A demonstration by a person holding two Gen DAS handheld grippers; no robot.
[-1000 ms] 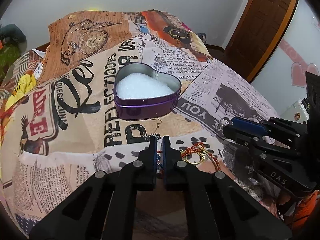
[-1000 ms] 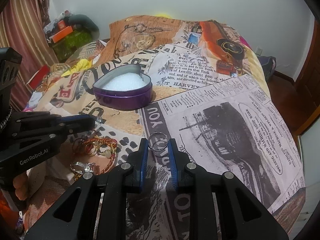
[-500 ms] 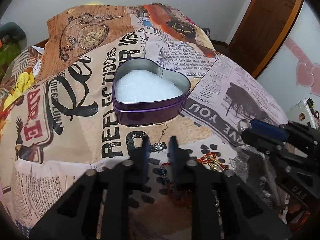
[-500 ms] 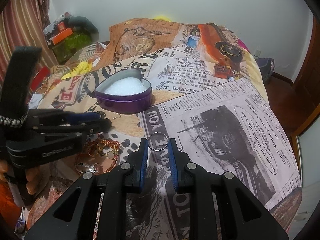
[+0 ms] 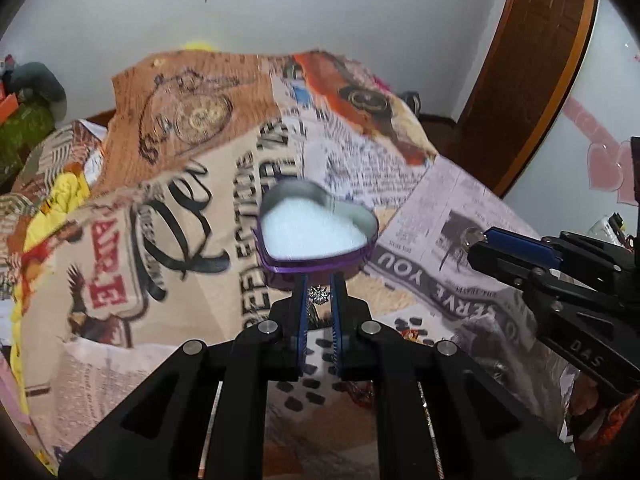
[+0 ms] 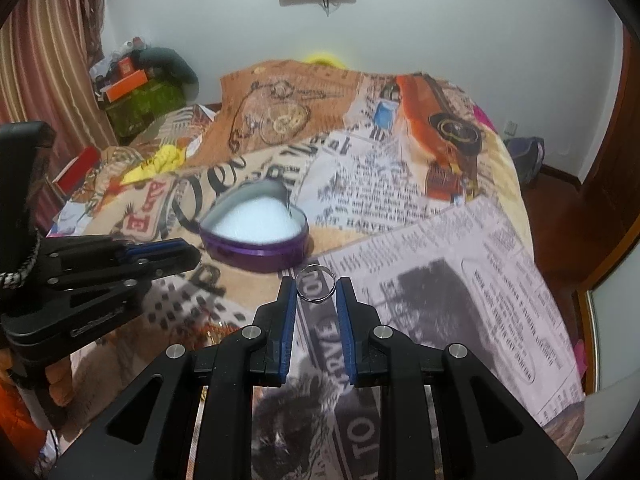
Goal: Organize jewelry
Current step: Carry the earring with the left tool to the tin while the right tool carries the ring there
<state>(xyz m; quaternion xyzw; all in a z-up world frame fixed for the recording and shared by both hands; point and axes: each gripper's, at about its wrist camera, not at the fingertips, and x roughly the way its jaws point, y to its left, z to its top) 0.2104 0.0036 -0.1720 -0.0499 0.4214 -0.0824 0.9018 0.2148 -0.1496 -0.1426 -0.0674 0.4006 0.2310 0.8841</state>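
Observation:
A purple heart-shaped tin [image 5: 320, 271] with white filling sits on the printed bedspread, just beyond my left gripper [image 5: 319, 289]. That gripper is shut on a small silver star earring [image 5: 319, 295], which is held above the bed. My right gripper [image 6: 316, 285] is shut on a thin silver ring [image 6: 316, 282], held in the air to the right of the tin [image 6: 260, 259]. In the left wrist view the right gripper [image 5: 474, 241] reaches in from the right. The left gripper [image 6: 194, 255] shows at the left of the right wrist view.
A tangle of red and gold jewelry [image 5: 412, 334] lies on the bedspread under the grippers, partly hidden. The bed drops off at its right edge [image 6: 560, 352] toward a wooden floor and door [image 5: 532, 80]. Boxes and clutter [image 6: 136, 84] stand by the curtain at far left.
Both grippers have risen. The left one came up off the jewelry pile with the star earring and now sits close in front of the tin. The ring stays in the right gripper.

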